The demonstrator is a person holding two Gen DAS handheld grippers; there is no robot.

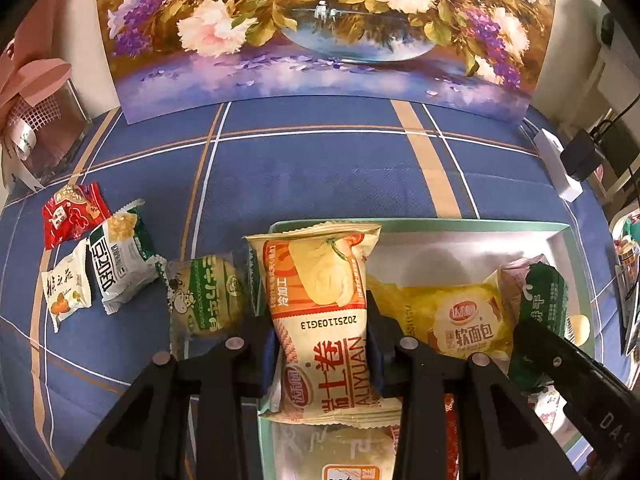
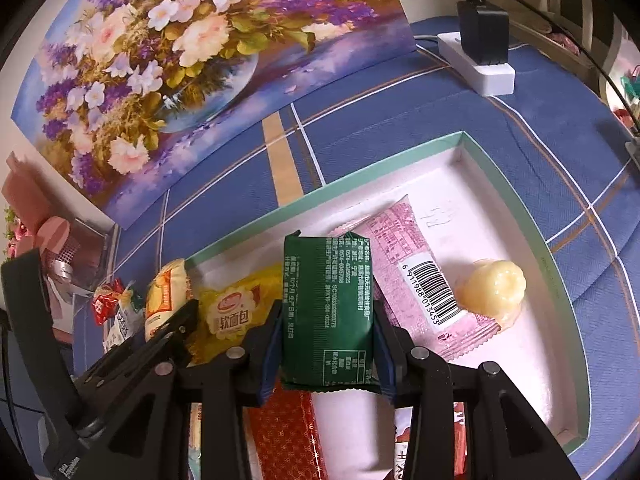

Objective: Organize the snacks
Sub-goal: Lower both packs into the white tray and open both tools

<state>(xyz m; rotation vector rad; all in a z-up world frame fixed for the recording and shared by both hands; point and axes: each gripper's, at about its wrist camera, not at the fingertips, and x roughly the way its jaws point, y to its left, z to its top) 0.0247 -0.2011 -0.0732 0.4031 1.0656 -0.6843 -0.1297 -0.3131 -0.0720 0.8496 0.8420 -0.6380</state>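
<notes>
My left gripper (image 1: 322, 354) is shut on a cream and orange roll-cake packet (image 1: 320, 312), held over the left end of the white tray (image 1: 460, 240) with a green rim. My right gripper (image 2: 326, 350) is shut on a dark green packet (image 2: 328, 312) above the tray (image 2: 500, 168). In the tray lie a yellow soft-bread packet (image 1: 464, 320), a pink barcode packet (image 2: 416, 280) and a pale jelly cup (image 2: 496, 286). Left of the tray on the blue cloth sit a green round-cake packet (image 1: 206, 300), a green and white packet (image 1: 120, 260), a red packet (image 1: 74, 212) and a small white packet (image 1: 66, 284).
A flower painting (image 1: 320, 32) stands at the back of the table. A white power strip with a black adapter (image 2: 480, 52) lies at the back right. A clear box with pink ribbon (image 1: 36, 120) stands at the far left. More packets lie in the tray's near end under the grippers.
</notes>
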